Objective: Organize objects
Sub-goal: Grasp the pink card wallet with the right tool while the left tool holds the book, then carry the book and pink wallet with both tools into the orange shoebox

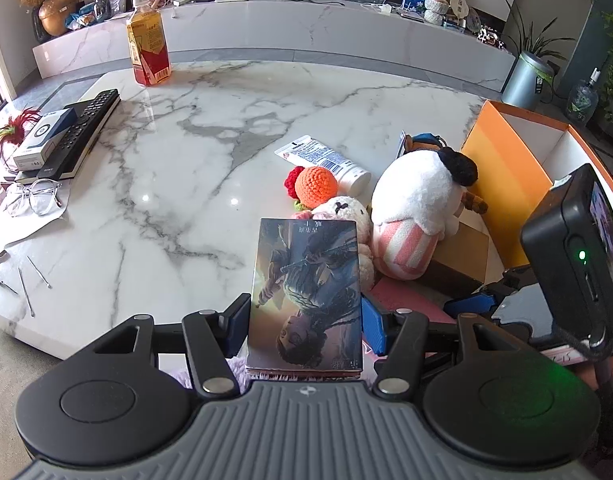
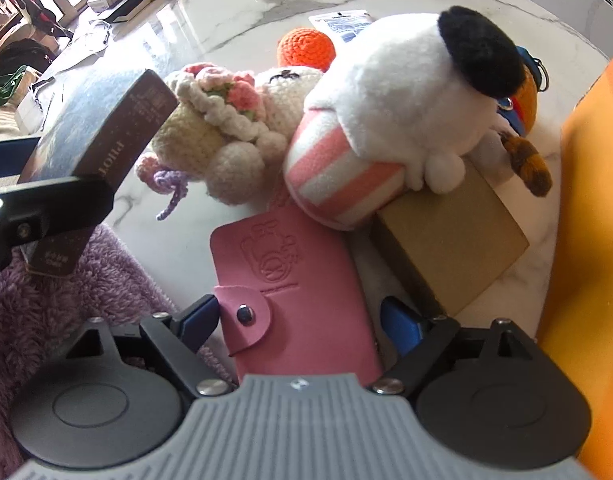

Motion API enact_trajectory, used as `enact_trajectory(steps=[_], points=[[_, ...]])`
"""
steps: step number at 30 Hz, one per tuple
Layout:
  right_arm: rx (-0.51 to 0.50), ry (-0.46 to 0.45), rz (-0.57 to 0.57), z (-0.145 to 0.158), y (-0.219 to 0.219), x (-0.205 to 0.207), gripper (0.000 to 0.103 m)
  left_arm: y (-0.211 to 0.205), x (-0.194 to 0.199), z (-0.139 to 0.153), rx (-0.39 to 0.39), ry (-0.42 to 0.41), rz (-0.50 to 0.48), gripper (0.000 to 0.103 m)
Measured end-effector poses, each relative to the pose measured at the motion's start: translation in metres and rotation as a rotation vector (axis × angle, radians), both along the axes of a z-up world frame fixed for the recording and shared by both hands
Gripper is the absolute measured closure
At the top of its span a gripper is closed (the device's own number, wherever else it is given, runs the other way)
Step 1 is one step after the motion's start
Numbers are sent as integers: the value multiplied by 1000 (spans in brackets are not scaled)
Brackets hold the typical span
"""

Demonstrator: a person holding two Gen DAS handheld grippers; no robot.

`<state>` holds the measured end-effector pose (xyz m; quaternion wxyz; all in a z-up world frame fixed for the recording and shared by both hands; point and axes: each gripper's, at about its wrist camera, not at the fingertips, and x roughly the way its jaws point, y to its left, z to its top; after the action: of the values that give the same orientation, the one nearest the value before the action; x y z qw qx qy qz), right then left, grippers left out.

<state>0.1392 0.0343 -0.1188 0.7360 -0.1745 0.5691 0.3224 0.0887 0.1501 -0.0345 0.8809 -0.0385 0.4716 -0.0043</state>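
- Left gripper (image 1: 306, 316): jaws part-way closed, the blue pads pressing both long edges of a picture-covered book (image 1: 306, 292); the book is lifted clear of the marble surface (image 1: 166, 184), held near the surface's front edge.
- Right gripper (image 2: 298, 320): jaws spread wide, one on each side of a pink snap-flap card wallet (image 2: 294, 292); the pads stand off from its edges, so nothing is gripped.
- Pink wallet: lies flat on the surface, its far end running under the striped plush.
- White plush with black ear and pink-striped body (image 2: 390, 112): leans partly on a brown cardboard box (image 2: 454, 240), just beside the wallet.
- Crocheted cream doll with flower wreath (image 2: 222, 128): lies left of the plush, touching it.
- Orange crocheted ball (image 1: 316, 186) and white tube (image 1: 326, 160): behind the doll, close together.
- Orange storage box (image 1: 514, 160): stands open at the right edge of the surface; the visible part of its inside looks empty, the rest is hidden.
- Far-left group, well apart from the pile: remote control (image 1: 86, 128), small white-and-blue carton (image 1: 42, 140), eyeglasses (image 1: 30, 196), thin metal picks (image 1: 30, 284).
- Drink bottle (image 1: 148, 44): upright at the far side.
- Progress, as a judgement: early. The toy pile remains unsorted beside the box, one book is in hand, and the wallet looks like the next pick. Nearly everything is left to place.
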Motion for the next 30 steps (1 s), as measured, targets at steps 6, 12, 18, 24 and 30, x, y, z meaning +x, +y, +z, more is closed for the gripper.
enact_trajectory(steps=[6,12,18,24,30], points=[[-6,-41,13,0,6,-6,14,2,-3,4,-5,-6,12,37],[47,-30,-26,7,-2,-11,22,-2,-8,8,2,-16,10,37],[117,-32,-55,27,-21,-13,24,-7,-16,17,9,-38,21,37],[208,-53,-95,58,-42,-24,24,-16,-24,30,10,-70,15,37],[289,-156,-164,109,-90,-43,24,-37,-28,55,-31,-124,-23,37]])
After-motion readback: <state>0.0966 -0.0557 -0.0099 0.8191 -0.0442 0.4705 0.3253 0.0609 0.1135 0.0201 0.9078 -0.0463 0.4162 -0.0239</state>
